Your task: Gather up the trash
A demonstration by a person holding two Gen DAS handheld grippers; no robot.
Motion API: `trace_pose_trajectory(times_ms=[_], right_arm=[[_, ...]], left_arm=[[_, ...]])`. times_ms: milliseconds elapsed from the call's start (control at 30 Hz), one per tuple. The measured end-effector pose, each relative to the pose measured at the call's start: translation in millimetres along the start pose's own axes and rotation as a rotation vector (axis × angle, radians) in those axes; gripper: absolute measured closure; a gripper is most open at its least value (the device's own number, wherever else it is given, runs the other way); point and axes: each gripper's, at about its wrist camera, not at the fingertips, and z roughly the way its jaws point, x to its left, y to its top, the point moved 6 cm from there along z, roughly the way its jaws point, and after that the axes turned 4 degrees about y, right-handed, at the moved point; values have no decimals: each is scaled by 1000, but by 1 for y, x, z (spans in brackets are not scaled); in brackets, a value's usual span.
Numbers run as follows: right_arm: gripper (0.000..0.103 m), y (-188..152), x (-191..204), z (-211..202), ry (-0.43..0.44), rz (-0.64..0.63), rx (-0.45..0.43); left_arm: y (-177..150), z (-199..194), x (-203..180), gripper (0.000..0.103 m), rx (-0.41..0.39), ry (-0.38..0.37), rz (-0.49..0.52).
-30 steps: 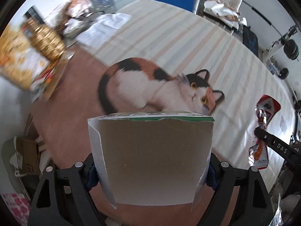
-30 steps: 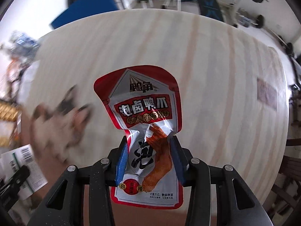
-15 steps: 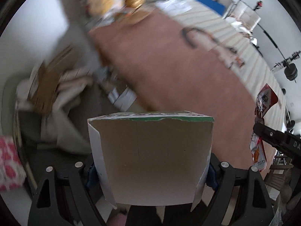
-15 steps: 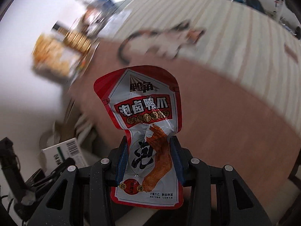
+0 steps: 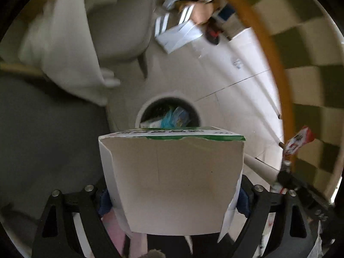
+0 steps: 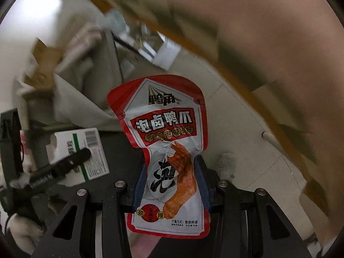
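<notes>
My left gripper [image 5: 172, 200] is shut on a white cardboard box with green trim [image 5: 172, 182], held above the floor. A round grey trash bin [image 5: 169, 112] with wrappers inside sits on the floor just beyond the box's top edge. My right gripper [image 6: 171, 185] is shut on a red and silver snack wrapper [image 6: 165, 139] with Chinese print. The box also shows at the left of the right wrist view [image 6: 79, 150], and the wrapper at the right edge of the left wrist view [image 5: 297, 140].
The floor is pale tile [image 5: 236, 81]. The table's wooden edge [image 5: 268, 43] arcs overhead at the right. A white sheet [image 5: 64, 49] hangs at the left above a dark grey surface [image 5: 43, 133]. Cardboard scraps [image 6: 45, 64] lie at the left.
Both grippers have swung from over the table down beside it, and now point at the floor. The trash bin has come into the left wrist view. Both still hold their items.
</notes>
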Motion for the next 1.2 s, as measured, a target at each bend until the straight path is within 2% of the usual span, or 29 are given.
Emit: trace_pose_trajectory(times_ms=[33,67,133,200,267,300,333,367,433,500,600,667,967,1200], right_arm=[[58,1,-4,21,-2,1,12],[58,3,-9,44,0,1,26],[56,7,-18,95,-5,-2,64],[52,10,-23,137,24,2,105],[41,12,-28,175,41,4,146],[29,13,-28,185,57,1,153],[11,13,-28,193,53,-12,158],[6,12,-28,198,24,-32,155],[4,13,-23,195,-7,-72,143],[4,15,-17,181,-61,-122,120],[3,14,-2,148,-151,-203,77],[3,11,5,122,-178,-236,58],[3,-26,45,-25,-155,-317,15],[3,-50,64,-147,-85,-338,-7]], left_arm=[[3,17,5,9,13,3,-13],[5,33,11,2,22,3,-25],[10,67,21,1,33,-5,-48],[12,94,30,1,37,14,-60],[12,105,40,1,33,39,-73],[10,109,45,1,27,56,-82],[9,107,47,1,18,66,-88],[5,104,51,1,-1,82,-94],[-4,90,58,1,-37,139,-98],[-14,71,64,1,-65,180,-113],[-30,45,66,1,-90,194,-128],[-42,21,62,1,-107,200,-129],[-104,-104,29,1,-170,173,-116],[-139,-190,-3,1,-212,80,-78]])
